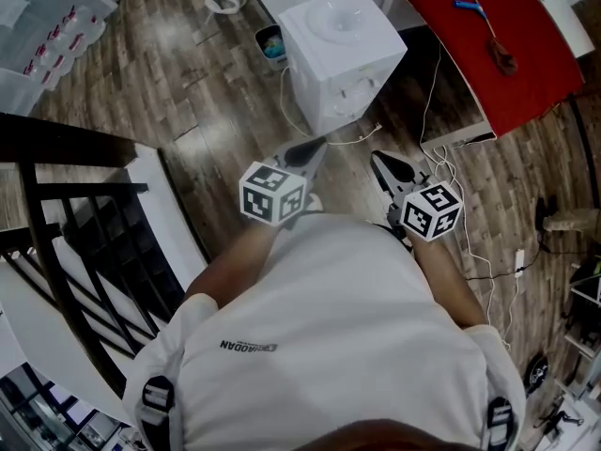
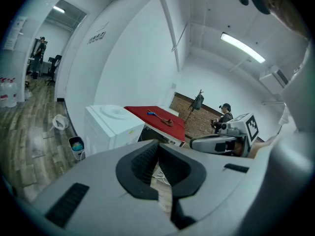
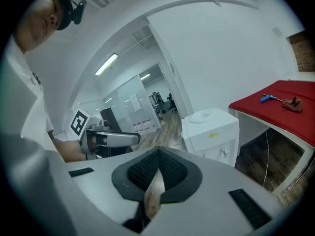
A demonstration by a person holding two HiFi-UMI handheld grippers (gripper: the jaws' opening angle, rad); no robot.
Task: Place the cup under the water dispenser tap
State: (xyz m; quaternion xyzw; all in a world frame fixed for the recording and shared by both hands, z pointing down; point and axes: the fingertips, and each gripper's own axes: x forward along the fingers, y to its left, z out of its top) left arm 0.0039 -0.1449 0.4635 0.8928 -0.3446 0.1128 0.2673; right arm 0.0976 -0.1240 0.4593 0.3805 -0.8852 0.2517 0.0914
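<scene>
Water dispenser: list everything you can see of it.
The dispenser is a white, plastic-looking box standing upright on the wood floor beside the red table. Its top has a round recess with no bottle. Small taps sit on the front, nothing visible under them. A white cable lies at its base.

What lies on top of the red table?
A blue tool, a thin stick and a brown lump lie on the table. The table's far edge leaves the picture, so that part is unseen.
</scene>
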